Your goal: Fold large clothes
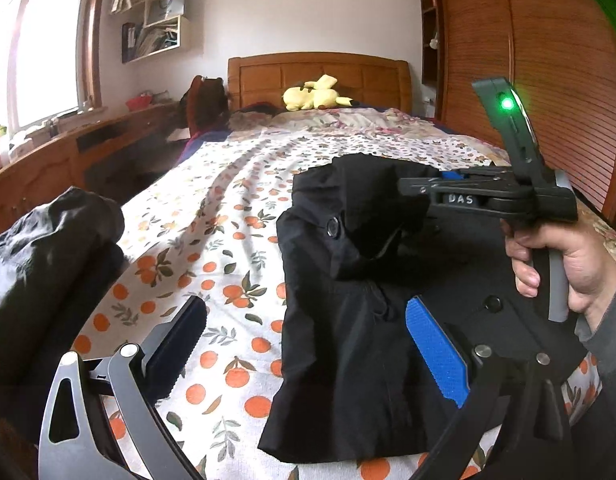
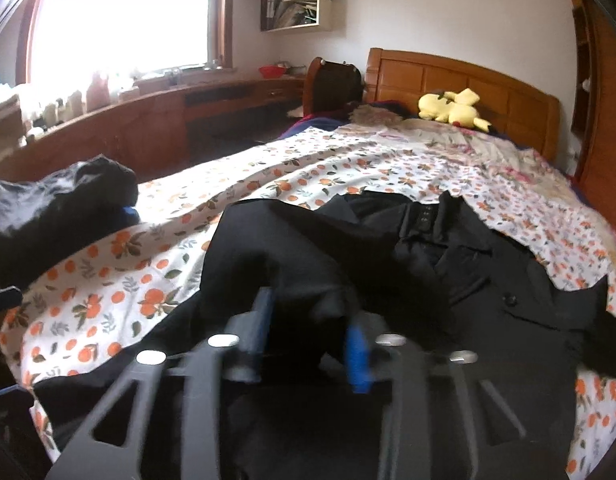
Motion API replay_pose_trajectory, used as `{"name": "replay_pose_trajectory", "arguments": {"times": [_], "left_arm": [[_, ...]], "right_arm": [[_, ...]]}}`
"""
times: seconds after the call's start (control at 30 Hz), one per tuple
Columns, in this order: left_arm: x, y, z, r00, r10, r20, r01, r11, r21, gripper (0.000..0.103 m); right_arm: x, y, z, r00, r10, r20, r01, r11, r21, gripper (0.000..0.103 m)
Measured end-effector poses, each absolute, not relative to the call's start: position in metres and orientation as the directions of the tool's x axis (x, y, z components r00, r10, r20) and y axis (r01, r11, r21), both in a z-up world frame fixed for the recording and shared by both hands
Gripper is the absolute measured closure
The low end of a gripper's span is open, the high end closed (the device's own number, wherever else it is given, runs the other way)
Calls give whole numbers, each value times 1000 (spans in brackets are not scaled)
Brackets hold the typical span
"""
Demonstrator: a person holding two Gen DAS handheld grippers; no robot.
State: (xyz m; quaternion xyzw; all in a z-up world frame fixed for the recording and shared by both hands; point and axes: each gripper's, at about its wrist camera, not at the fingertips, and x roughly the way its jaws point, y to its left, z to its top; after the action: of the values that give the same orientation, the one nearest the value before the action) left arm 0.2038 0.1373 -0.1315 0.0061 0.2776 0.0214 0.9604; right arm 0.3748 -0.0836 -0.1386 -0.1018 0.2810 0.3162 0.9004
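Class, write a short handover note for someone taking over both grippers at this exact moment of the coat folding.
Right gripper: shut on a fold of the black coat, lifting it above the rest.
Left gripper: open, empty, low over the coat's near left edge.
The coat lies on the orange-print bedsheet, partly folded, buttons showing. A dark bundle sits at the left bed edge, apart from the coat.
Done: one part gathered and raised.
Left: lay the held part across, smooth it, then probably fold the body over with the left gripper's help.
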Motion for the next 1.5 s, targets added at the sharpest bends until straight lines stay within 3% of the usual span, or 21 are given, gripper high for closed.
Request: {"name": "replay_pose_trajectory", "arguments": {"times": [0.1, 0.37, 0.53, 0.63, 0.77, 0.87, 1.2, 1.4, 1.5], "left_arm": [[204, 137, -130, 847, 44, -530, -39, 999, 21, 3], [209, 119, -129, 851, 25, -524, -8, 999, 34, 3], [210, 108, -129, 855, 22, -518, 9, 998, 58, 3], [212, 102, -129, 853, 10, -521, 21, 998, 53, 3], [214, 96, -127, 856, -2, -517, 32, 998, 49, 3], [216, 91, -127, 858, -11, -513, 41, 998, 48, 3], [222, 68, -127, 856, -45, -516, 79, 996, 45, 3], [226, 58, -127, 856, -65, -514, 100, 994, 40, 3], [228, 54, -127, 856, -73, -511, 107, 994, 37, 3]], "right_arm": [[375, -97, -133, 651, 533, -540, -620, 784, 28, 95], [378, -148, -113, 716, 523, -462, -537, 836, 114, 97], [395, -187, -119, 766, 388, -512, -394, 913, 104, 97], [408, -210, -133, 782, 262, -566, -279, 959, 58, 81], [410, -230, -137, 800, 200, -566, -229, 973, 21, 76], [403, -236, -130, 816, 212, -537, -236, 971, 26, 58], [394, -224, -146, 756, 287, -589, -339, 940, 22, 50], [398, -223, -164, 700, 309, -644, -359, 932, 57, 35], [399, -218, -174, 663, 331, -671, -385, 920, 73, 33]]}}
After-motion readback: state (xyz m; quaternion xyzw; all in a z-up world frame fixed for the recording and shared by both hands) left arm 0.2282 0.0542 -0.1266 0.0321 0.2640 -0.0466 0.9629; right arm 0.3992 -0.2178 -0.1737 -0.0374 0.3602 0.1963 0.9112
